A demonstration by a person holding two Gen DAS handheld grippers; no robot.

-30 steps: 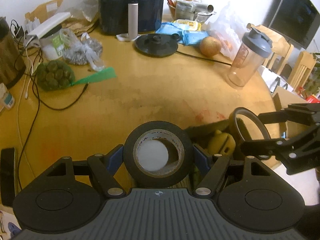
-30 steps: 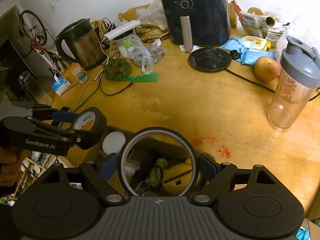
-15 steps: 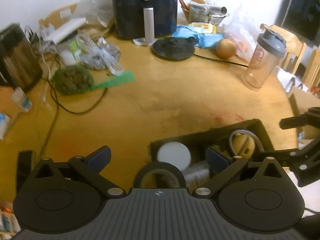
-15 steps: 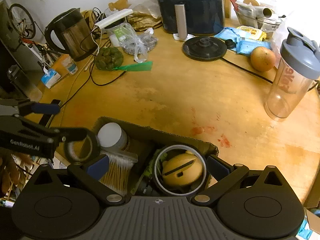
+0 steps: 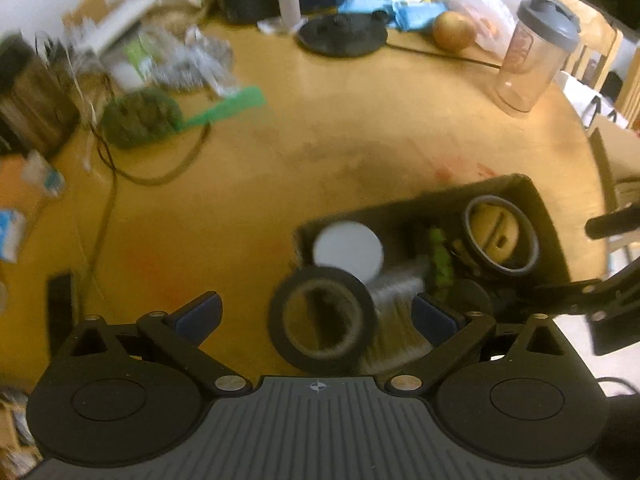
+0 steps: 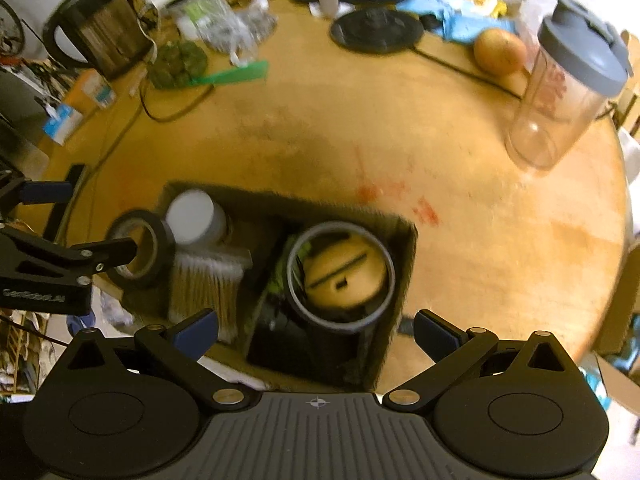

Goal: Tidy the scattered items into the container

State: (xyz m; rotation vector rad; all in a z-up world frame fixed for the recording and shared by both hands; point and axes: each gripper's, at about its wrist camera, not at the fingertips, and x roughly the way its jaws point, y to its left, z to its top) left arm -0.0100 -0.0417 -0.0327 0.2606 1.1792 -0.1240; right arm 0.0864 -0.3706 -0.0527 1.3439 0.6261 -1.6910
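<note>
The box [image 6: 404,240] sits at the near edge of the round table [image 6: 320,128], open side up. Inside it, at the right end, a wide grey-rimmed tape ring [image 6: 340,276] lies around a yellow round object [image 6: 340,268]. Beside these are a green item [image 5: 440,258], a bundle of cotton swabs [image 6: 204,284] and a white-lidded jar [image 6: 196,218] at the left end.

A black tape roll [image 5: 322,322] rests at the left end of the box, against the jar (its exact seating is blurred).

Left tongs [image 5: 316,316]: jaws fully apart, one on either side of the black roll, pads clear of it, holding nothing.

Right tongs [image 6: 316,328]: jaws fully apart above the wide ring, holding nothing.

Farther back on the table stand a shaker bottle [image 6: 564,92], an orange fruit [image 6: 500,50], a black round base [image 6: 376,30], a kettle [image 6: 100,34] and a green comb [image 6: 232,76].
</note>
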